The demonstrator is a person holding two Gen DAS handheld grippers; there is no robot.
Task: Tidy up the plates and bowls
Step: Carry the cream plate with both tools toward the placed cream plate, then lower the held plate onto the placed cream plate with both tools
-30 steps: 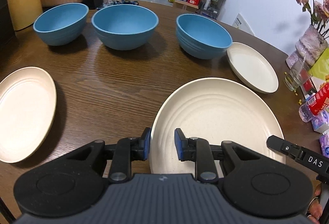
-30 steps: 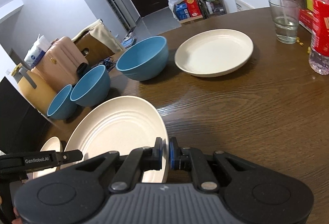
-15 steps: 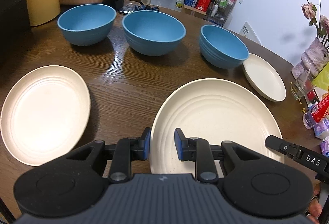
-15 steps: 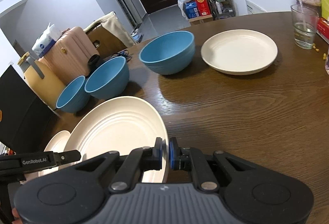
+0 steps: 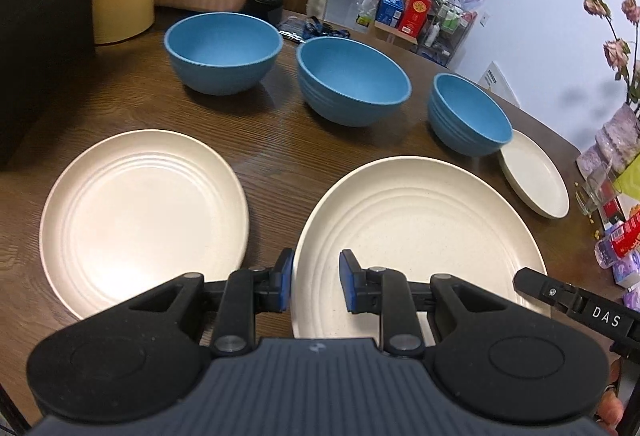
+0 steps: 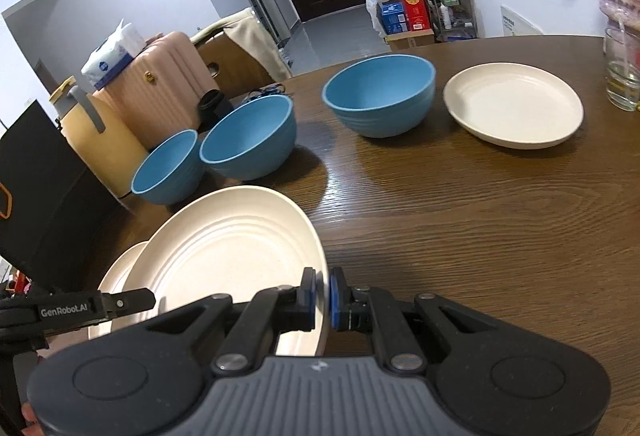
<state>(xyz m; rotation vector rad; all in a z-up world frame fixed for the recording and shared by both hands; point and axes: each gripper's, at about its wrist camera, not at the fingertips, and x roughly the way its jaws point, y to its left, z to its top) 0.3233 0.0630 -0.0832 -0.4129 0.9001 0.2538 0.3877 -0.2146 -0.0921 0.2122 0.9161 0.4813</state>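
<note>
Held plate [image 5: 420, 224] now nearer left plate [image 5: 140, 211], both tools [image 5: 316, 286] [image 6: 323, 296] clamped on it; 3 plates, 3 bowls [image 5: 352, 79].

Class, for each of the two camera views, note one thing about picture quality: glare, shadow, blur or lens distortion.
Left wrist view: fisheye bends the wooden table edge, dark vignette in the corners, bright glare on the left plate. Right wrist view: light sheen streaks the table beside the nearest blue bowl, bowls cast soft shadows, background door sharp enough.
</note>
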